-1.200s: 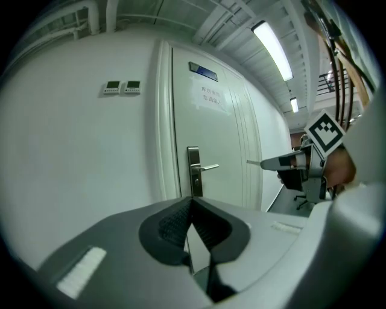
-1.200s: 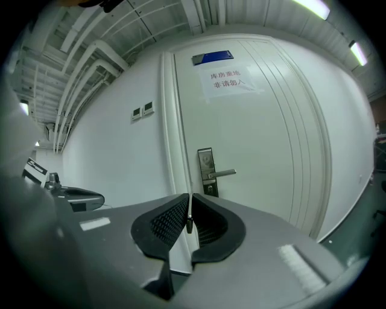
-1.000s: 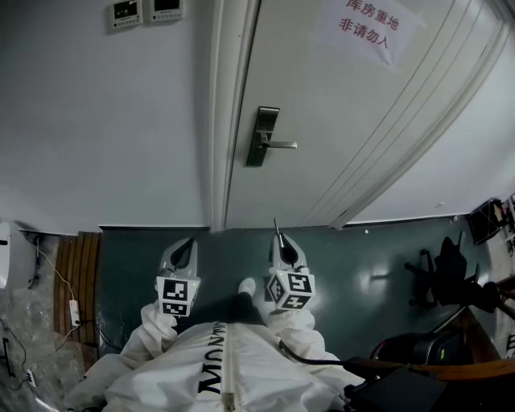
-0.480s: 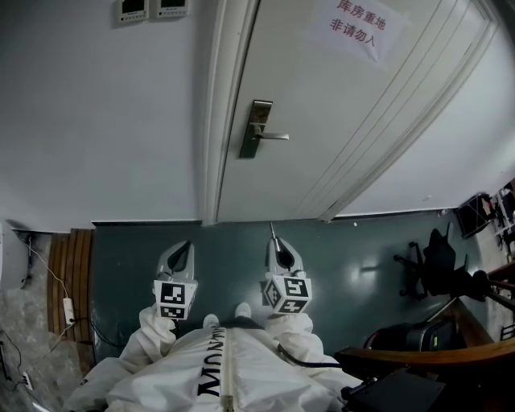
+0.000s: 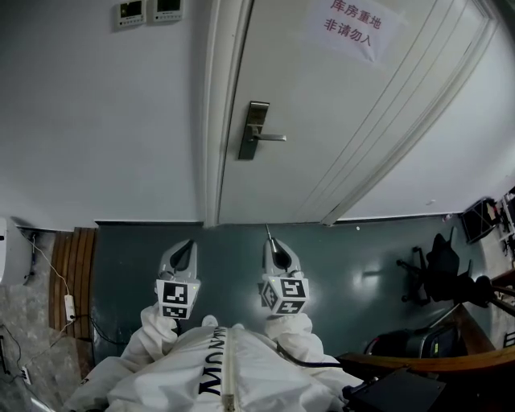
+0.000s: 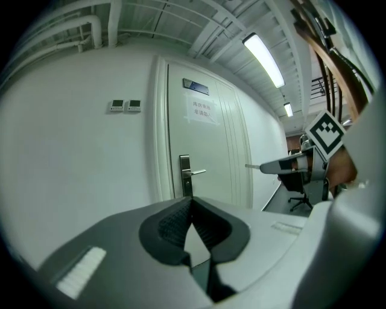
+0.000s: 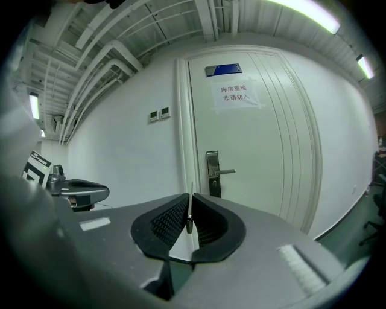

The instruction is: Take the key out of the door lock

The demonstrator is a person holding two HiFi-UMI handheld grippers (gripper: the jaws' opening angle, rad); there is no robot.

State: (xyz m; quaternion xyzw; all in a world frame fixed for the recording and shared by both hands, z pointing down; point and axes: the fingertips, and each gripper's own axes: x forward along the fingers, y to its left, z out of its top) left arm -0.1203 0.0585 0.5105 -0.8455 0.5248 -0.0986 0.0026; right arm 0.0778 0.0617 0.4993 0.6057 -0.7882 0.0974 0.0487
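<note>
Wall [image 5: 96, 121]: plain white, filling the left of the head view. Two small control panels [image 5: 149, 10] sit high on it.
Door [image 5: 338, 121]: white, shut in its frame [image 5: 213, 121], directly ahead of the person. A paper notice [image 5: 352, 20] with red print is stuck near its top.
Floor [image 5: 362, 249]: dark grey-green. A black office chair [image 5: 447, 273] stands well off to the right.
Person: white suit [image 5: 225, 370] at the bottom of the head view, both grippers held out level, side by side, well short of the door.
Left gripper [image 6: 192, 208]: jaws pressed together at the tips, nothing between them.
Right gripper [image 5: 274, 249]: jaws pinching a thin metal blade edge-on between the ribbed pads [image 7: 169, 220].
Lock plate [image 5: 256, 129]: steel, upright on the door's left edge, with its lever handle [image 5: 272, 138] pointing right.
Key [image 7: 190, 205]: this is the blade in the right gripper. Its tip juts past the jaw tips toward the door, well apart from the lock plate.
</note>
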